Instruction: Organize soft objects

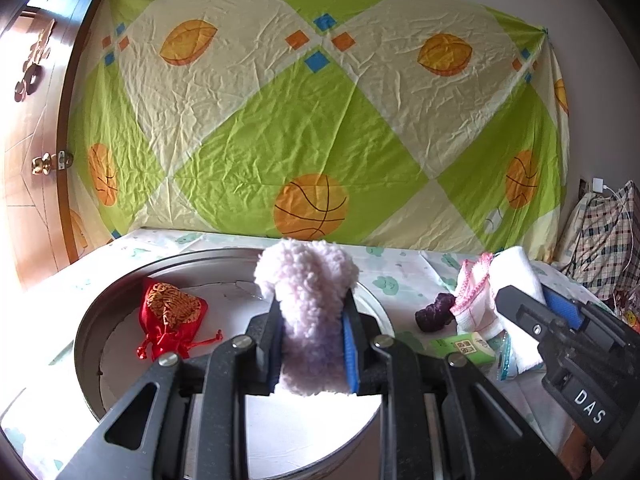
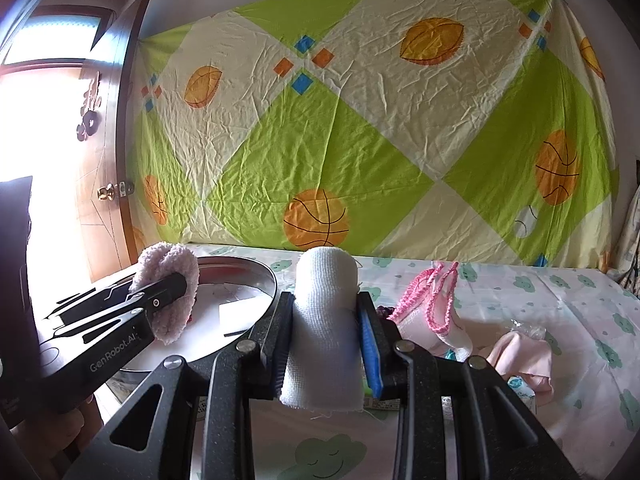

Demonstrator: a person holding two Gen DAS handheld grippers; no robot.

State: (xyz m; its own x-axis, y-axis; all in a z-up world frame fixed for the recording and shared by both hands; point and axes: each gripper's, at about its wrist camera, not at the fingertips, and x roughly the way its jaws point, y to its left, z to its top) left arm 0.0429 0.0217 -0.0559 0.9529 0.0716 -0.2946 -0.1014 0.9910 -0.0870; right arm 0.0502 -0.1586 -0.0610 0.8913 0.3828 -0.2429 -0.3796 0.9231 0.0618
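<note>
Pouch (image 1: 170,316) sits in tray (image 1: 86,334), lower left; my left gripper (image 1: 310,334) clamps fleece (image 1: 306,280), right gripper (image 2: 326,338) clamps gauze roll (image 2: 324,320); socks (image 2: 436,312) remain.

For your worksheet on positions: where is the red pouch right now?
In the left wrist view, the red pouch lies inside the round metal tray, at its left, left of the fluffy pink cloth.

The round tray (image 1: 86,328) is mostly bare, with only a red pouch (image 1: 173,318) near its left side. Right of the tray the desk (image 2: 580,320) is crowded: a purple lump (image 1: 434,312), a green packet (image 1: 464,346) and pink-edged cloths (image 2: 436,308).
</note>
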